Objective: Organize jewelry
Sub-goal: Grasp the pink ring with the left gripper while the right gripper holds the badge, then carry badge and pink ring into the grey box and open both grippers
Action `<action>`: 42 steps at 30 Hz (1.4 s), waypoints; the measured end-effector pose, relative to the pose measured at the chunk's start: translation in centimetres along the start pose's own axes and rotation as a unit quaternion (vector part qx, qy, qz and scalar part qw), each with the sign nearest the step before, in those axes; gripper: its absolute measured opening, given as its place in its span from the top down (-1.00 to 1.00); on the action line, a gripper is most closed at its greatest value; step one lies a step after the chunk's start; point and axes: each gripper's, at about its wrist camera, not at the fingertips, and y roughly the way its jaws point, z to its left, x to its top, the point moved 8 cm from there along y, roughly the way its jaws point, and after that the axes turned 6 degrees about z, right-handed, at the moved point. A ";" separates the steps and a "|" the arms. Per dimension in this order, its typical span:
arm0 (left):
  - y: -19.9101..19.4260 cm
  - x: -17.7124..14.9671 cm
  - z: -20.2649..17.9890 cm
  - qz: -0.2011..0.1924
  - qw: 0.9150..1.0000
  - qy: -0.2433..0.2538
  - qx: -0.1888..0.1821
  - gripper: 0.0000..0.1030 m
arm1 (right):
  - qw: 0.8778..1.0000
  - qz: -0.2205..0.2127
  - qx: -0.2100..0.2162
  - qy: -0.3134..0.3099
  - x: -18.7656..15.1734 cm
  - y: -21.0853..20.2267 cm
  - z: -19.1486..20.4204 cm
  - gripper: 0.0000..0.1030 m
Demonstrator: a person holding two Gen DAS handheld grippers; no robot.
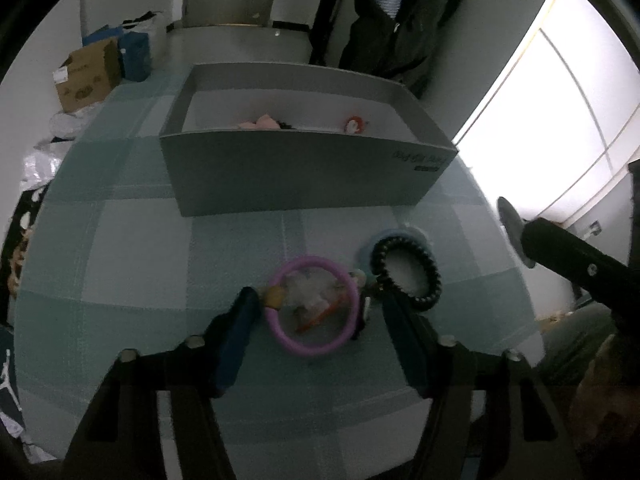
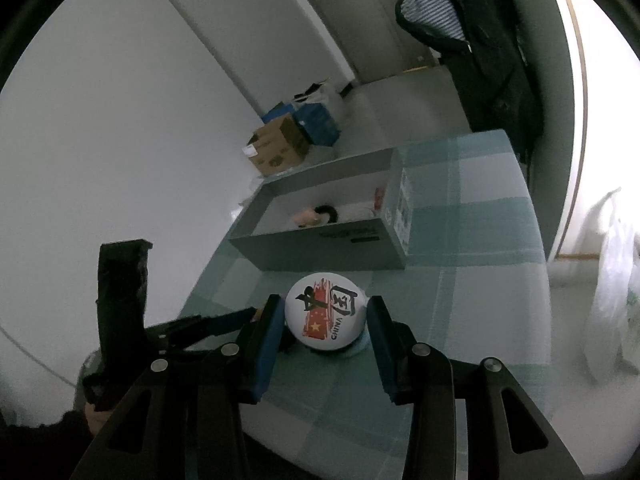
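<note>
Left wrist view: a brown cardboard box (image 1: 86,80) is sitting at upper left on the floor. The left gripper (image 1: 316,312) is reaching in from the bottom centre, jaws spread wide and gripping nothing, flanking a purple ring (image 1: 314,306) that is lying on the teal checked tablecloth (image 1: 132,240). Small pieces are lying inside the ring; I cannot tell what they are. Just right of it a black spiral hair tie (image 1: 406,272) is resting partly over a pale blue disc (image 1: 400,236). A grey open box (image 1: 304,176) is standing above centre, holding a pink item (image 1: 262,122) and a red-and-white item (image 1: 354,125).

Right wrist view: the right gripper (image 2: 326,322) is holding a round "CHINA" badge (image 2: 325,317) between its half-closed jaws, low centre, in front of the grey box.
</note>
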 end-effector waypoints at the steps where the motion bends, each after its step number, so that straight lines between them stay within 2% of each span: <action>1: 0.0 0.0 0.0 0.000 1.000 0.001 0.000 0.03 | 1.000 -0.001 0.003 0.002 0.1 -0.1 0.0 0.20; 6: -0.4 0.1 -0.1 -0.004 1.000 0.003 -0.009 0.06 | 1.000 -0.002 0.007 0.000 0.1 -0.2 0.3 0.20; 15: -0.9 0.6 -0.6 -0.014 1.000 0.007 0.003 0.08 | 1.000 -0.004 0.006 0.005 0.1 -0.2 0.1 0.20; 25: -3.6 1.6 -1.6 -0.059 0.998 -0.003 -0.026 0.08 | 1.000 -0.012 0.019 0.009 0.5 -0.3 0.3 0.20; 30: -4.5 2.5 -1.0 -0.074 0.996 -0.010 -0.040 0.08 | 0.999 -0.027 0.039 0.008 2.1 -0.4 1.3 0.20; 35: -4.7 4.5 0.0 -0.070 0.995 -0.029 -0.057 0.08 | 0.998 -0.042 0.038 0.006 4.5 -0.3 2.7 0.20; 42: -5.3 6.8 0.2 -0.087 0.994 -0.035 -0.049 0.08 | 0.998 -0.043 0.035 -0.018 7.1 0.1 4.6 0.20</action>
